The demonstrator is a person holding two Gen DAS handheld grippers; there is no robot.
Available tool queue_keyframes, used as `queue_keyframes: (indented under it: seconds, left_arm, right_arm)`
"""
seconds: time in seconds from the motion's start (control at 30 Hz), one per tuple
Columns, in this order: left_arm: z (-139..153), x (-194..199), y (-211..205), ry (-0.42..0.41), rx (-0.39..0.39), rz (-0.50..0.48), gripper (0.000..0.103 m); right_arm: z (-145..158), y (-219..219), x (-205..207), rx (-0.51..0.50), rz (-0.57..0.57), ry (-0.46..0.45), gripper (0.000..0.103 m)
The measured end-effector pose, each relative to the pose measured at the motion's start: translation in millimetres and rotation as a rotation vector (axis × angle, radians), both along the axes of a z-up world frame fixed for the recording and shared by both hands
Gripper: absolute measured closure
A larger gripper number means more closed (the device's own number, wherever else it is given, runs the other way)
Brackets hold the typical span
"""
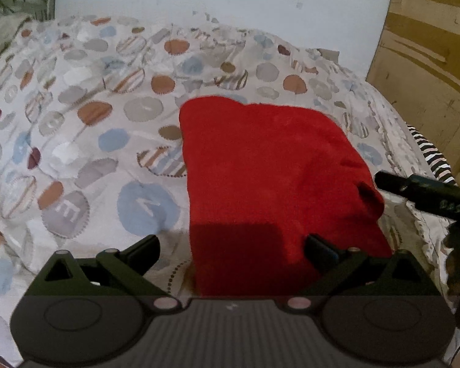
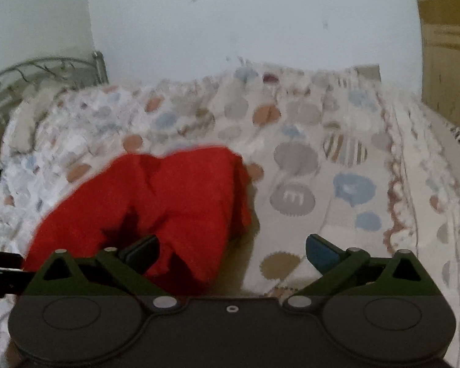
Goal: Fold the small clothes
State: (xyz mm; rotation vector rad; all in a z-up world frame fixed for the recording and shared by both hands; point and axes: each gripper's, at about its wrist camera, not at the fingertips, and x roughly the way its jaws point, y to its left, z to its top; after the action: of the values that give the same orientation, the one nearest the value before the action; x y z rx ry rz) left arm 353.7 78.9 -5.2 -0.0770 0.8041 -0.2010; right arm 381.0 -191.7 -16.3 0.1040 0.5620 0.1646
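A red garment (image 1: 270, 178) lies folded in a rough rectangle on the bed; in the right wrist view it (image 2: 156, 196) sits left of centre. My left gripper (image 1: 231, 251) is open and empty, hovering over the garment's near edge, with its right finger above the cloth. My right gripper (image 2: 231, 253) is open and empty, with its left finger over the garment's near right part. The right gripper also shows in the left wrist view (image 1: 426, 191) at the garment's right edge.
The bed has a white cover with coloured dots (image 1: 86, 141). A metal bed frame (image 2: 46, 70) stands at the far left, a pale wall (image 2: 245, 24) behind, a wooden panel (image 1: 429, 61) at the right. A striped cloth (image 1: 432, 153) lies at the bed's right edge.
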Motion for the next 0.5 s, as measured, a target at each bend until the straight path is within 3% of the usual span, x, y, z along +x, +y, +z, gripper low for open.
queue_keyframes:
  seconds: [0.5]
  left_arm:
    - [65.9,-68.9,7.3,-0.175,0.014,0.05,0.001]
  right_arm:
    - [81.0,11.5,-87.4,-0.029,0.0,-0.235,0.001]
